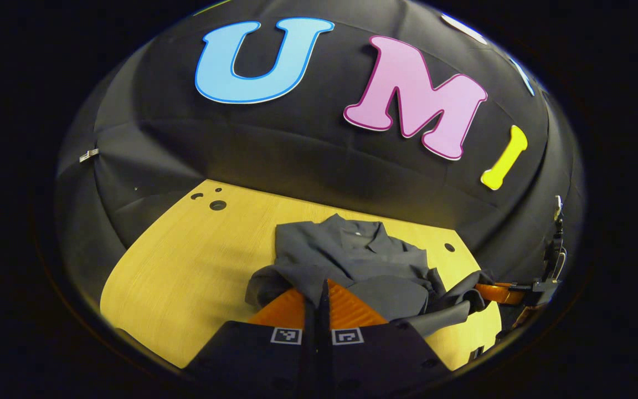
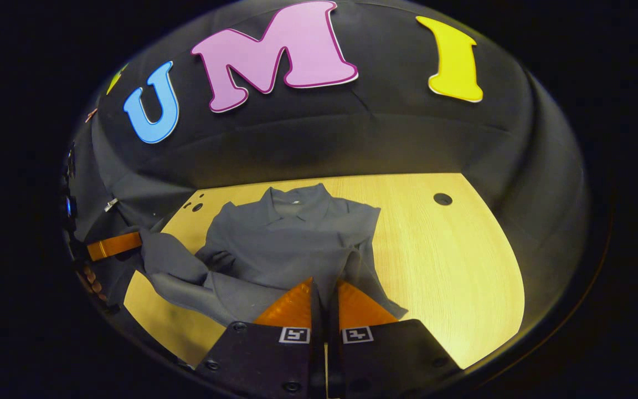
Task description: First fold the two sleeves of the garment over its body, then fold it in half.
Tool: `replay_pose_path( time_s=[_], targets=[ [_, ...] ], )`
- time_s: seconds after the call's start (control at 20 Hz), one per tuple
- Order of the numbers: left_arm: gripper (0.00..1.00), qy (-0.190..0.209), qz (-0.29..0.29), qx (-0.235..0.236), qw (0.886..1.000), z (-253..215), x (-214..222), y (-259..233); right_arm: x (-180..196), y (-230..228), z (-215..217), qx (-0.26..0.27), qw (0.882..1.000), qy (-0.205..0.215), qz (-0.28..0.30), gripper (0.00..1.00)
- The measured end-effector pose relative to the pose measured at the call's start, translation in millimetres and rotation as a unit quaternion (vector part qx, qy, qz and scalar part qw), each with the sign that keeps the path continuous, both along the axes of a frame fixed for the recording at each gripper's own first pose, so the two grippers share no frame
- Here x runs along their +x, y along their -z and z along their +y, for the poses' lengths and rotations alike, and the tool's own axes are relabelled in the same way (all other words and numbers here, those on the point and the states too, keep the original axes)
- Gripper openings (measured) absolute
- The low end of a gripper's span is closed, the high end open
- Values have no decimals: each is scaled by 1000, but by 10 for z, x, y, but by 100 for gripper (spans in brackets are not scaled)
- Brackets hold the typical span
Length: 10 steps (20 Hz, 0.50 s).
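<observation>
While spread collar-far on the wooden counter (image 2: 452, 260), dark grey garment (image 2: 291, 244) lying partly bunched, near hem lifted off the wood at both corners. Left gripper (image 1: 323, 299) low at the near edge, jaws pressed nearly together with a fold of the garment's hem (image 1: 319, 277) pinched between them. Right gripper (image 2: 324, 302) likewise at the near edge, jaws almost closed on the cloth, a flap of fabric (image 2: 369, 288) draping off to the right of them. Seen from the right gripper view, left gripper's finger at far left, touching a bunched sleeve (image 2: 169, 260), with a hand (image 2: 93, 284) just below it. Collar (image 1: 352, 227) toward the booth's wall, small dark holes (image 1: 217, 205) in the counter near its far corners.
</observation>
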<state>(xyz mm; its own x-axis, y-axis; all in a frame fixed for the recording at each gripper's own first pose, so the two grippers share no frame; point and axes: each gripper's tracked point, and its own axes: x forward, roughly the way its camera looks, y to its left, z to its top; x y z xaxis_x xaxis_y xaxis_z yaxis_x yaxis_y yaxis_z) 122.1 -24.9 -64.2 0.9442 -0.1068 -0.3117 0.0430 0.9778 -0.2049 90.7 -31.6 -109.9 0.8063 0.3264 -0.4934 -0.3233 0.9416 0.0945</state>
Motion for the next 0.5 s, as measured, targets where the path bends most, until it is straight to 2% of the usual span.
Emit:
replay_pose_path(
  time_s=[0.25, 0.5],
  targets=[
    [5, 1, -16, -8, 1000, -2, 538, -214, 469, -110, 103, -5, 1000, -9, -19, 6],
    [5, 10, -26, -2, 1000, -87, 1162, -293, 1067, -179, 144, 2, 999, 5, -34, 6]
  ],
)
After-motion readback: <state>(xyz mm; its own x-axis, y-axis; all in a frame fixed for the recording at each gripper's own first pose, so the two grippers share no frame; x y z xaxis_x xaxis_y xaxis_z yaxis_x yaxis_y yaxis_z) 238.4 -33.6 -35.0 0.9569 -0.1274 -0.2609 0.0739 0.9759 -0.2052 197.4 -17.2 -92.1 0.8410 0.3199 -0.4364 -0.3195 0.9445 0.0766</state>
